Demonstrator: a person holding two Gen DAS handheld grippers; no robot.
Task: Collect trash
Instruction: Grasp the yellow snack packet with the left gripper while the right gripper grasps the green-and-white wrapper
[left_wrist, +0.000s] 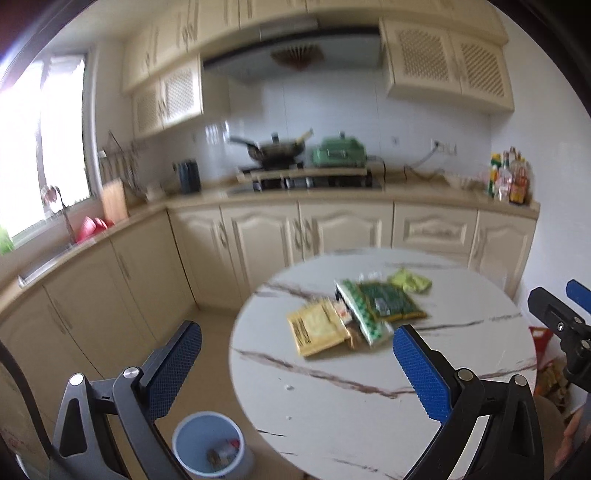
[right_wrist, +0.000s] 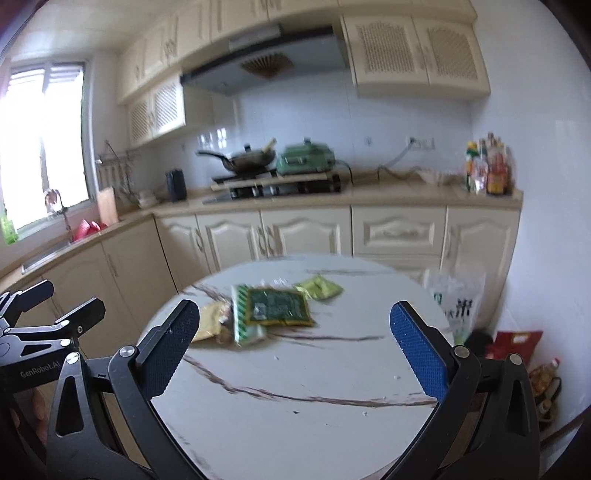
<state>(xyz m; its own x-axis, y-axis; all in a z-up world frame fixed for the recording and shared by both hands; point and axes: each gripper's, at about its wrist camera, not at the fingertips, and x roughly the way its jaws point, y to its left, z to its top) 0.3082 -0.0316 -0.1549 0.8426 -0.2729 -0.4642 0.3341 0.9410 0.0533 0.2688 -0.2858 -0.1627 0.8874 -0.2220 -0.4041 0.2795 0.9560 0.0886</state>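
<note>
Both claws (left_wrist: 295, 365) (right_wrist: 295, 347) spread wide, wrappers (left_wrist: 354, 314) (right_wrist: 266, 310) ahead on table (left_wrist: 332, 398).

Cream cabinets (right_wrist: 303, 232) lined the far white-tiled wall (right_wrist: 369, 122), daylight entered the left window (right_wrist: 40, 144), and a round marble table (right_wrist: 295, 406) stood near.

Wrappers (left_wrist: 351, 314) on table (left_wrist: 369, 406).

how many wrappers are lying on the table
4 visible: a yellow packet nearest the left gripper, a green-and-white packet beside it, a dark green packet overlapping that one, and a lime wrapper farthest back. Brownish scraps between them may be more; blur hides it.
</note>
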